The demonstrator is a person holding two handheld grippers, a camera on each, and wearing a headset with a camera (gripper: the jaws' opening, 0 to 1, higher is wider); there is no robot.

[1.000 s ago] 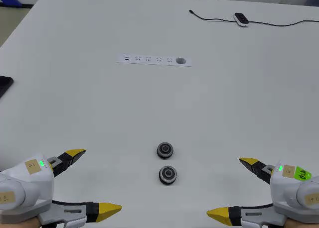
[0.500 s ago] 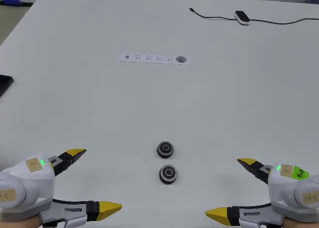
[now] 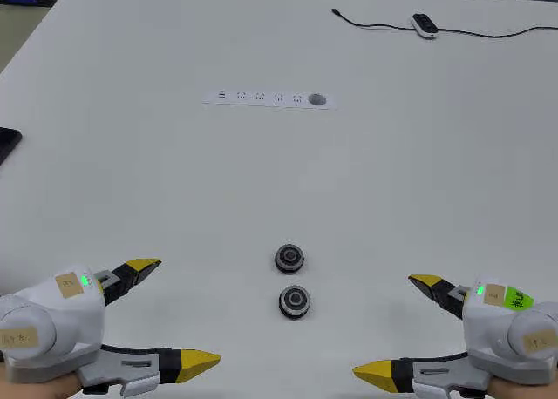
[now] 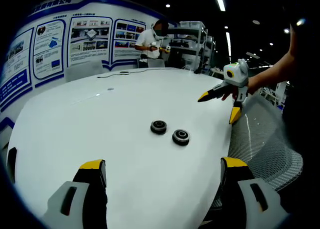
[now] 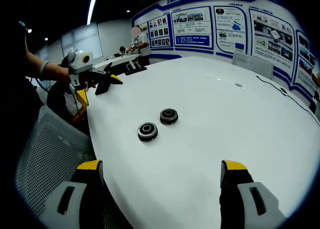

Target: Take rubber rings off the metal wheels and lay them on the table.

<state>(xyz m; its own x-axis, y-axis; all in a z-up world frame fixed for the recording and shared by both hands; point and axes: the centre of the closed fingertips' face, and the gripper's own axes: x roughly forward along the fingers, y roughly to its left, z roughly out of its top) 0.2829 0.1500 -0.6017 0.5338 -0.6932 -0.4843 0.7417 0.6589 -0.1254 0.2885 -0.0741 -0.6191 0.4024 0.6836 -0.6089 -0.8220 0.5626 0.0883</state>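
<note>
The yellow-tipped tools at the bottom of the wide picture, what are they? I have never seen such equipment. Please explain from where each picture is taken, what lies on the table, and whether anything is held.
They are hand-held grippers, not a robot: a person holds the left gripper and the right gripper, each with two yellow-tipped jaws. The wide picture comes from a camera on the person's head, looking down. Each round picture comes from a camera on one gripper, looking along its own jaws, so the other gripper appears across the table. On the white table lie two small dark-rimmed metal wheels, the far wheel and the near wheel. Further away lie a power strip and a small device on a cable. Both grippers are open and hold nothing.
</note>
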